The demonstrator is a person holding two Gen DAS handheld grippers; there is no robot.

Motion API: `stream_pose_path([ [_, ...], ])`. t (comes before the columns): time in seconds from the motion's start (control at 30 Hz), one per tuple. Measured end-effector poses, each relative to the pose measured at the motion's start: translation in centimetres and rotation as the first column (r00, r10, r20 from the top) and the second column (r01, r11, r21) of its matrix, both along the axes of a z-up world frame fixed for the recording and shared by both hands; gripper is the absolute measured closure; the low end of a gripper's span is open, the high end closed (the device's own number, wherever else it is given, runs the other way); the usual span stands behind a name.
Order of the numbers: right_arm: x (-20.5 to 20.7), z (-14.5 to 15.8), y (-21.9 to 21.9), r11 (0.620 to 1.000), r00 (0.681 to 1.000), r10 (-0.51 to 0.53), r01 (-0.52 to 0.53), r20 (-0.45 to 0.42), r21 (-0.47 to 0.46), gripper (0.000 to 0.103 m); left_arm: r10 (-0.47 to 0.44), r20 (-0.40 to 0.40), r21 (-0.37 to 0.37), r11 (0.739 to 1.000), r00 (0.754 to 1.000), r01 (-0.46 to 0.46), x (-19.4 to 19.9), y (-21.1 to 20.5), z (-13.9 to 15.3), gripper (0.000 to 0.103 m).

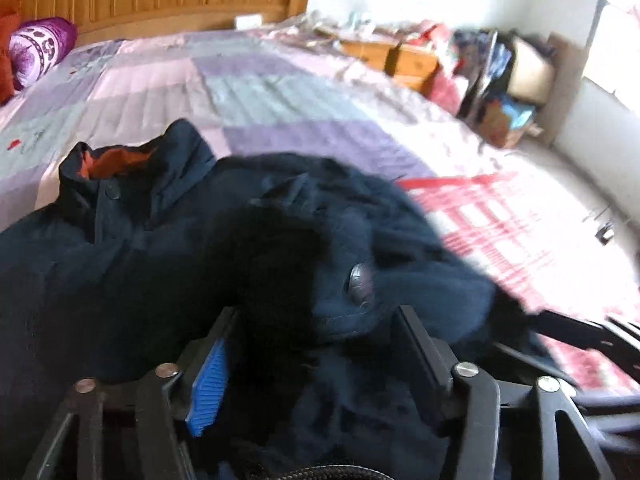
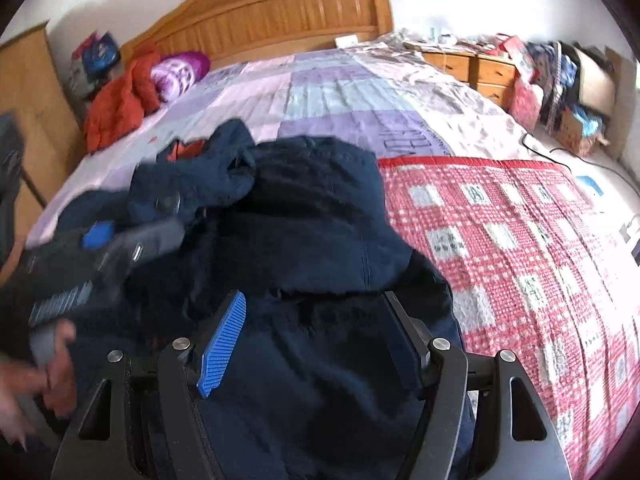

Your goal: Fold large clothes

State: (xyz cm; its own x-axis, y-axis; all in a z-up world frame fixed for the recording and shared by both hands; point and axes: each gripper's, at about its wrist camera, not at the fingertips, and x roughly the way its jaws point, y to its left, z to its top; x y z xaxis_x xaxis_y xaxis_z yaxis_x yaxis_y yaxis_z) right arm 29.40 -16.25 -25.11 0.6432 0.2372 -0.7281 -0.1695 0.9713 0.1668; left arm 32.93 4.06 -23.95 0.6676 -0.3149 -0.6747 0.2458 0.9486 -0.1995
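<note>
The work surface is a bed (image 2: pixel 340 92) covered with a patchwork quilt, in a bedroom with a wooden headboard (image 2: pixel 280 12).

Nearest, a dark navy coat (image 2: pixel 320 208) lies bunched at the foot of the bed. The left gripper (image 1: pixel 312 344) has its fingers well apart; coat fabric with a snap button (image 1: pixel 360 284) lies between them, but the pads do not press on it. The right gripper (image 2: pixel 316 336) is likewise wide open over the fleece lining, holding nothing.

To fold well, first spread the coat flat, then pinch one layer only at a hem or shoulder; avoid the thick lining bunch.

Beyond lies a red checked blanket (image 2: pixel 512 240), partly under the coat. Farther off sit an orange jacket (image 2: pixel 120 104) and a purple pillow (image 2: pixel 180 72); cluttered nightstands (image 2: pixel 472 68) stand beside the bed.
</note>
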Motion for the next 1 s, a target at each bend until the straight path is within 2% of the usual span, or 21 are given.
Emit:
stream_pose_path([
  [0.07, 0.6, 0.9, 0.6, 1.000, 1.000, -0.001, 0.001, 0.010, 0.022, 0.028, 0.037, 0.007, -0.046, 0.998, 0.999, -0.037, -1.4, 1.7, 0.7, 0.038],
  [0.17, 1.4, 2.5, 2.7, 0.999, 0.999, 0.029, -0.031, 0.042, 0.043, 0.022, 0.105, 0.002, -0.044, 0.994, 0.995, -0.104, -3.9, 4.8, 0.8, 0.037],
  [0.27, 2.1, 3.8, 5.8, 0.995, 0.992, 0.091, -0.094, 0.088, 0.027, 0.020, 0.187, 0.008, 0.038, 0.982, 0.982, -0.187, -6.0, 8.2, 0.3, 0.036],
  [0.37, 2.8, 4.4, 10.4, 0.983, 0.978, 0.184, -0.186, 0.103, 0.007, 0.020, 0.293, 0.013, 0.116, 0.949, 0.956, -0.293, -7.4, 12.0, -0.3, 0.036],
  [0.47, 3.4, 4.3, 15.9, 0.956, 0.949, 0.288, -0.277, 0.129, -0.096, 0.020, 0.422, 0.015, 0.112, 0.900, 0.906, -0.421, -6.5, 16.6, -0.8, 0.036],
  [0.57, 5.0, 2.7, 19.3, 0.936, 0.942, 0.315, -0.288, 0.118, -0.202, 0.020, 0.531, 0.023, 0.087, 0.843, 0.847, -0.530, -4.0, 20.8, -1.4, 0.036],
  [0.63, 7.0, 0.6, 19.5, 0.927, 0.959, 0.276, -0.250, 0.058, -0.278, 0.020, 0.575, 0.000, 0.125, 0.812, 0.818, -0.570, -2.0, 22.7, -2.7, 0.035],
  [0.67, 8.7, -1.5, 18.6, 0.929, 0.973, 0.228, -0.224, -0.021, -0.295, 0.020, 0.586, -0.046, 0.145, 0.805, 0.809, -0.575, -1.0, 23.7, -4.2, 0.033],
  [0.7, 9.4, -2.4, 17.6, 0.941, 0.977, 0.206, -0.213, -0.055, -0.263, 0.020, 0.582, -0.119, 0.139, 0.812, 0.804, -0.567, -0.2, 24.5, -6.3, 0.032],
  [0.73, 9.9, -3.3, 15.6, 0.963, 0.981, 0.183, -0.192, -0.063, -0.189, 0.020, 0.564, -0.175, 0.113, 0.826, 0.807, -0.552, 0.1, 25.0, -8.0, 0.029],
  [0.77, 9.7, -3.8, 14.8, 0.964, 0.982, 0.183, -0.189, -0.050, -0.187, 0.020, 0.555, -0.183, 0.101, 0.832, 0.812, -0.546, -0.2, 25.2, -8.6, 0.029],
  [0.87, 7.9, -4.6, 15.0, 0.929, 0.973, 0.227, -0.227, -0.033, -0.291, 0.020, 0.536, -0.178, 0.081, 0.844, 0.825, -0.530, -1.1, 25.0, -7.8, 0.029],
  [0.9, 7.4, -4.9, 14.7, 0.925, 0.972, 0.232, -0.232, -0.037, -0.301, 0.020, 0.519, -0.177, 0.029, 0.852, 0.836, -0.522, -1.9, 25.1, -7.0, 0.029],
  [0.93, 7.1, -5.1, 14.2, 0.931, 0.974, 0.223, -0.226, -0.042, -0.286, 0.020, 0.511, -0.144, -0.017, 0.855, 0.847, -0.519, -3.0, 25.2, -5.9, 0.029],
  [1.0, 6.9, -5.2, 13.3, 0.942, 0.977, 0.208, -0.213, -0.049, -0.260, 0.020, 0.517, -0.073, -0.034, 0.854, 0.853, -0.520, -3.9, 25.8, -4.1, 0.029],
])
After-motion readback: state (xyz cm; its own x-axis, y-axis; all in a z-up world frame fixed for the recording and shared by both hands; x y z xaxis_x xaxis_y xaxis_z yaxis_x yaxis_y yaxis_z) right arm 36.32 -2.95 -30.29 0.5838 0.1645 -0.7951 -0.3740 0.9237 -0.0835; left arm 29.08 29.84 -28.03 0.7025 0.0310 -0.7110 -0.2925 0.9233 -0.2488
